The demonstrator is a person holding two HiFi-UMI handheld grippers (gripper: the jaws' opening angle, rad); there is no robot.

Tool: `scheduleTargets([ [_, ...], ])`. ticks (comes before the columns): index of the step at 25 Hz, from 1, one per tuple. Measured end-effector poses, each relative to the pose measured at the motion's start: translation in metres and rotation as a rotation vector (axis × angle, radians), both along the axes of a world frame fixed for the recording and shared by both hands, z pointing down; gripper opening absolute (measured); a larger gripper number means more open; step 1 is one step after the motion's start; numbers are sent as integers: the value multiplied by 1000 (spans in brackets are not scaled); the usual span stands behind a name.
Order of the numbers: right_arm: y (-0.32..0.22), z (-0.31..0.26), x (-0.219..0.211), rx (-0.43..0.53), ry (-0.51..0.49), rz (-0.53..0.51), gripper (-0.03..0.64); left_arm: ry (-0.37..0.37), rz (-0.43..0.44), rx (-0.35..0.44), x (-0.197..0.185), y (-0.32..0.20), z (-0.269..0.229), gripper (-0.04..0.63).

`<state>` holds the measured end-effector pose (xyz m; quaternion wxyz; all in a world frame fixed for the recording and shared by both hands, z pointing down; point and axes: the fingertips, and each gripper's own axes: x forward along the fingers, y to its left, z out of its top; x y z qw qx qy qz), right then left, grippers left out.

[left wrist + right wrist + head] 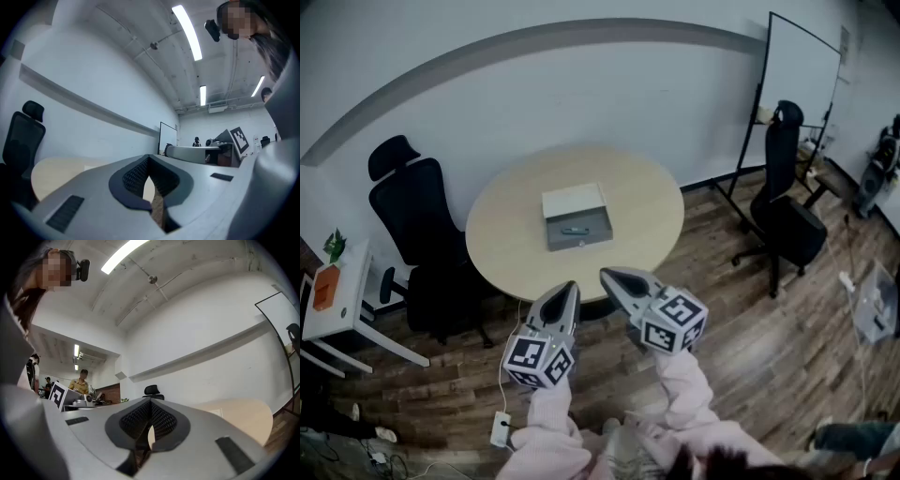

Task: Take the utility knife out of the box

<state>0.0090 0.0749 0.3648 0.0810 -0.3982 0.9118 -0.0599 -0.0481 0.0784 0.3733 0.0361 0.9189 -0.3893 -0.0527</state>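
A grey box (578, 230) stands open in the middle of the round wooden table (647, 202), its white lid (574, 201) tipped back. A small utility knife (574, 230) lies inside it. Both grippers hover side by side off the table's near edge, over the floor, and point level toward the table. My left gripper (571, 286) (149, 157) is shut with nothing held. The right gripper (607, 275) (150, 400) is also shut and empty. Neither gripper view shows the box; only the tabletop (61, 171) (239, 413) shows past the jaws.
One black office chair (417, 220) stands left of the table and another (783, 202) to the right, near a whiteboard (802, 75). A small white side table with a plant (333, 291) is at far left. A power strip (500, 429) lies on the wood floor.
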Motion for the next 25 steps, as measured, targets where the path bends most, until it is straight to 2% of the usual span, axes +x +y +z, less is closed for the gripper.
scheduleTargets([
  [15, -6, 4, 9, -2, -11, -16, -2, -8, -16, -9, 9, -7, 6, 5],
  [25, -7, 15, 14, -44, -50, -35, -2, -9, -40, -39, 12, 1, 19, 5],
])
